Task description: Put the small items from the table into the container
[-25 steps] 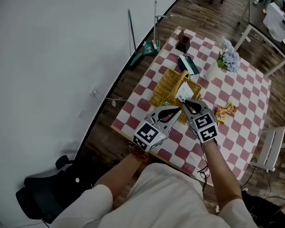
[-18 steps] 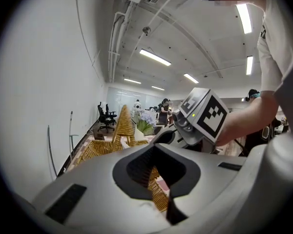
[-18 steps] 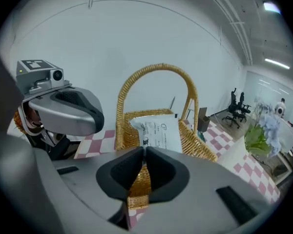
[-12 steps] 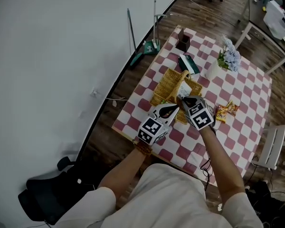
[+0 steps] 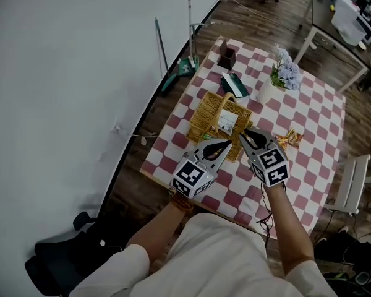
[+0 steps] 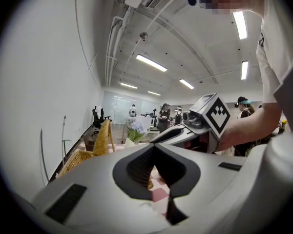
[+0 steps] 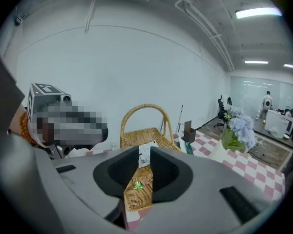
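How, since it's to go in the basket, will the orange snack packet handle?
The snack packet looks like a thin wrapper, so probably light and floppy. It lies flat on the cloth, so it shouldn't roll, though it may slide if pushed.

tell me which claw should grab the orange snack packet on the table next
Right. The right claw is on the orange snack packet's side of the basket, and its jaws are opening with nothing gripped. The left claw is farther from it and would probably have to cross the right one.
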A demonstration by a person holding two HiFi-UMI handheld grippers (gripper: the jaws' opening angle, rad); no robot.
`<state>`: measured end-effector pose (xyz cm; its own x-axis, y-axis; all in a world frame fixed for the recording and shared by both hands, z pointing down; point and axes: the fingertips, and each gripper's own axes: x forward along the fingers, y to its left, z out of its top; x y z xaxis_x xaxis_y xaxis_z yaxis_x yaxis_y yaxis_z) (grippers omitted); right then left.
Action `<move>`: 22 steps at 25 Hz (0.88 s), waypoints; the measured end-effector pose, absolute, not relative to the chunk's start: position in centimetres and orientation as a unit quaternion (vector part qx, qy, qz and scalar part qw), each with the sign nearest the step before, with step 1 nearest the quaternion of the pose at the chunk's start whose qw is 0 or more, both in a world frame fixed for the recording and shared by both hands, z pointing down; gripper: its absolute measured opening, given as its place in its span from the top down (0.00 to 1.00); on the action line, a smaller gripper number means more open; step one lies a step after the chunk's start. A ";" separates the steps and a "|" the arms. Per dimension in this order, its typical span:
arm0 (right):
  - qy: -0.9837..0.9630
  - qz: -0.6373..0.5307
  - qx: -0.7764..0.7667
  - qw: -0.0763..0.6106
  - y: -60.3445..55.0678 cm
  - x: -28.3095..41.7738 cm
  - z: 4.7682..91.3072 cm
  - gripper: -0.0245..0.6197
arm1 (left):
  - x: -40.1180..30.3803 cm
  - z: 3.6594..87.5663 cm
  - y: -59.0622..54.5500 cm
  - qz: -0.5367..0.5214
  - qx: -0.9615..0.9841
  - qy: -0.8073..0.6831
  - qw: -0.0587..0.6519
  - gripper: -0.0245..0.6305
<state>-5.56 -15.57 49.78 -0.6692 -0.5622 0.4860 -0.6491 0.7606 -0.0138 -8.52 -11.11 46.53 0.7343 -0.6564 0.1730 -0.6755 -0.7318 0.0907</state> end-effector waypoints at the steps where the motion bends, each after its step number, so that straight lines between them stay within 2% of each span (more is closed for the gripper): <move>1: -0.910 0.096 0.342 0.216 -14.9 -4.7 48.7 0.81 | -7.9 45.6 -10.7 0.057 0.932 -0.352 0.069 0.92; 9: -0.905 0.074 0.407 0.096 -8.6 1.6 39.7 0.86 | -1.7 38.0 -6.4 -0.006 0.959 -0.280 0.054 0.92; 17: -0.887 0.046 0.457 0.047 -2.3 6.7 34.0 0.86 | 4.0 32.9 -1.1 -0.047 0.977 -0.204 0.045 0.92; 22: -0.875 0.044 0.480 0.048 -0.2 8.9 33.8 0.86 | 5.6 32.4 0.8 -0.042 0.982 -0.179 0.042 0.92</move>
<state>8.95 -0.17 33.84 -0.5346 -0.8354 0.1273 -0.8440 0.5353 -0.0314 5.57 0.77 32.39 0.9322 -0.3555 -0.0678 -0.3483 -0.9322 0.0985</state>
